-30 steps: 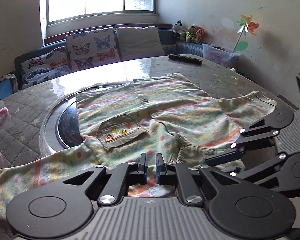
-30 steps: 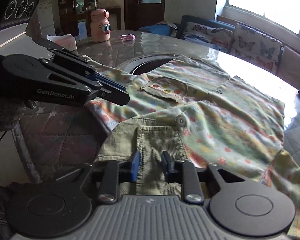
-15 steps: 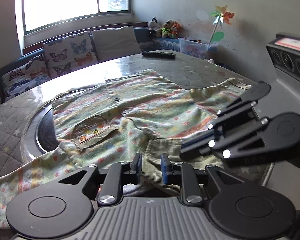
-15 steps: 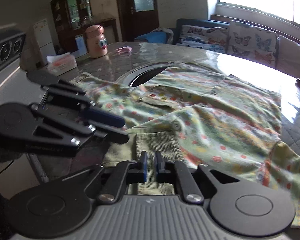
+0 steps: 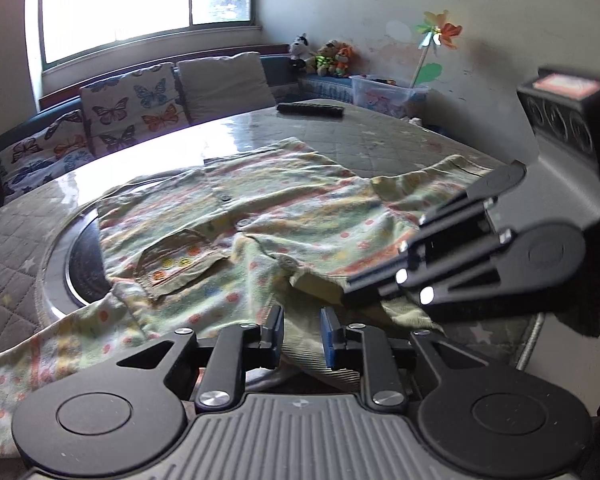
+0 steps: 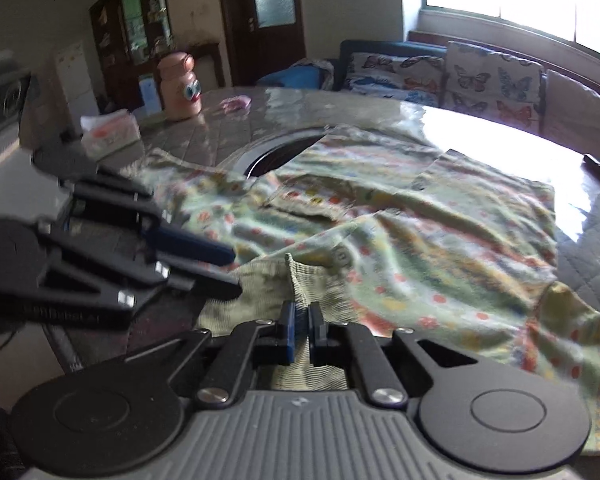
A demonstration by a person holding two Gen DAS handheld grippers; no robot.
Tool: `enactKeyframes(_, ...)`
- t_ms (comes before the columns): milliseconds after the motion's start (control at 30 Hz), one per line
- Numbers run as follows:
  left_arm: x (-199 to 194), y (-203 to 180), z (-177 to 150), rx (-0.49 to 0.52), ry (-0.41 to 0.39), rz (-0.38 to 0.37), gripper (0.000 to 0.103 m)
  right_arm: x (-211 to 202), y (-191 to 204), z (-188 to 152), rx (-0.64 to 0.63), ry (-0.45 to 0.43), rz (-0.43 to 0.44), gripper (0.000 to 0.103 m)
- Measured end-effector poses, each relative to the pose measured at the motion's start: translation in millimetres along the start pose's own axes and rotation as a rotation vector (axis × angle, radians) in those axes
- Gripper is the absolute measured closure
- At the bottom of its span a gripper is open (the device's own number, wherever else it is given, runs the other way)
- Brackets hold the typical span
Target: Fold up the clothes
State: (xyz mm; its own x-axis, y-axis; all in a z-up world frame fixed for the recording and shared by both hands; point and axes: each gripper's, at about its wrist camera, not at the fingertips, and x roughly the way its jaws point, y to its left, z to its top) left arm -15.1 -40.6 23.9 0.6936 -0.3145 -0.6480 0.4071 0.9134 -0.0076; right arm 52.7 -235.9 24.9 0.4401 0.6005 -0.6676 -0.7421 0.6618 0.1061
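Observation:
A small green shirt (image 5: 300, 216) with coloured dots and stripes lies front up on the round quilted table (image 5: 380, 140). Its chest pocket (image 5: 180, 264) faces up. The ribbed green collar (image 6: 268, 280) lies at the near table edge. My right gripper (image 6: 300, 316) is shut on a raised ridge of that collar. From the left wrist, the right gripper (image 5: 348, 300) reaches in from the right. My left gripper (image 5: 302, 320) stands slightly open just left of it, with collar cloth (image 5: 316, 284) lying loose between its fingers. In the right wrist view the left gripper (image 6: 232, 272) shows at the left.
A dark round inset (image 5: 80, 264) in the table lies partly under the shirt. A black remote (image 5: 310, 110) rests at the far edge. A pink jar with eyes (image 6: 179, 86) and a tissue pack (image 6: 108, 132) stand at the far left. Butterfly cushions (image 5: 132, 108) line the sofa behind.
My right jaws have closed on the collar and pinched up a ridge of it. My left jaws have parted from nearly closed. The two grippers now stand closer together.

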Motion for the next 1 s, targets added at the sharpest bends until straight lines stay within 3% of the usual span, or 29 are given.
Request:
enactKeyframes(167, 16.0, -10.8, -1.0, 0.054, 0.041, -0.036, 0.075, -15.4, -16.1, 5.6, 0.059, -0.046, -0.023, 0.098)
enactKeyframes(467, 33.9, -12.6, -5.8, 0.084, 0.094, -0.052, 0.077, -16.0, -22.8, 6.4, 0.090, -0.057, -0.012, 0.098)
enactKeyframes(533, 34.2, -10.6, -6.2, 0.076, 0.092, -0.066, 0.088, -15.7, -23.2, 6.1, 0.091, -0.057, -0.011, 0.098)
enactKeyframes(667, 30.8, -5.6, -4.2, 0.035, 0.068, -0.102, 0.098, -16.9, -23.1, 5.4, 0.093, -0.060, -0.016, 0.098)
enactKeyframes(867, 13.1, 2.9, 5.0, -0.060, -0.023, -0.181, 0.098, -19.9, -25.8, 5.3, 0.099, -0.066, -0.023, 0.098)
enactKeyframes(1000, 16.0, 7.5, 4.7, -0.098, -0.013, -0.207, 0.098, -21.3, -25.8, 6.5, 0.101, -0.072, -0.027, 0.098)
